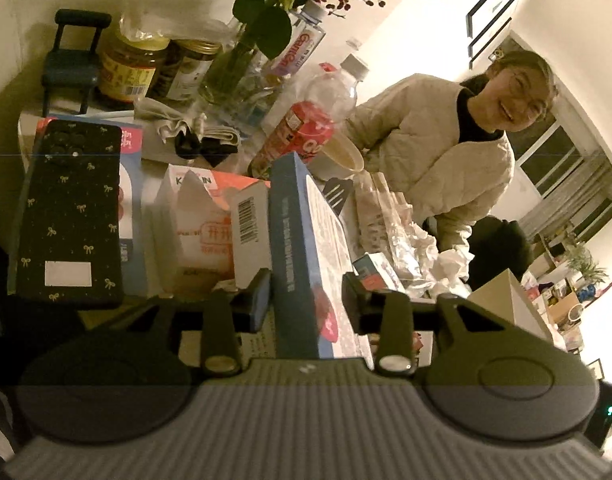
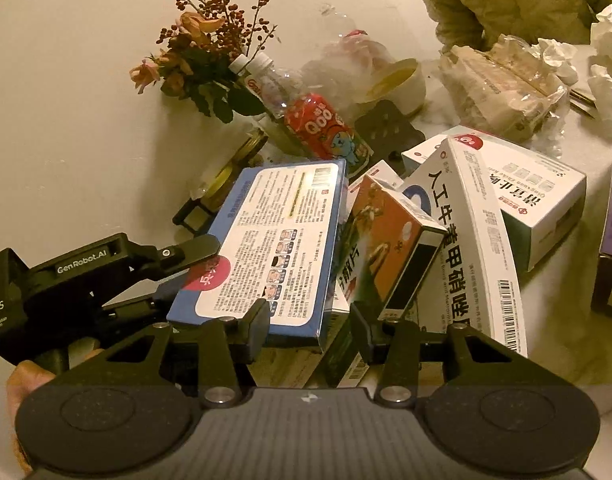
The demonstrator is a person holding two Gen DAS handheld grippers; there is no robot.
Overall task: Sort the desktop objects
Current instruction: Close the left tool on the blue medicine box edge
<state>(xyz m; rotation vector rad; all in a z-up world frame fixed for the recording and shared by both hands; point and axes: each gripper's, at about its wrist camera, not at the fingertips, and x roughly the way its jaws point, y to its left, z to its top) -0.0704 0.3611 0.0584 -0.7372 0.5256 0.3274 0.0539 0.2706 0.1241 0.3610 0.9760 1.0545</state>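
Note:
A flat blue box (image 1: 294, 240) stands on edge between the pads of my left gripper (image 1: 306, 300), which is shut on it. In the right wrist view the same blue box (image 2: 266, 240) is held at its lower left corner by the left gripper (image 2: 182, 276), printed white back facing up. My right gripper (image 2: 307, 326) stands partly closed around the blue box's near corner and the near end of an orange and green box (image 2: 389, 232). Whether its pads press on either is unclear.
White medicine boxes (image 2: 477, 240) lean in a pile to the right. Behind are a red-labelled bottle (image 2: 325, 128), a bowl (image 2: 397, 80), flowers (image 2: 202, 52), jars (image 1: 130, 68) and crumpled tissues (image 2: 557, 56). A black phone (image 1: 70, 212) lies left. A person in a cream jacket (image 1: 433, 152) stands opposite.

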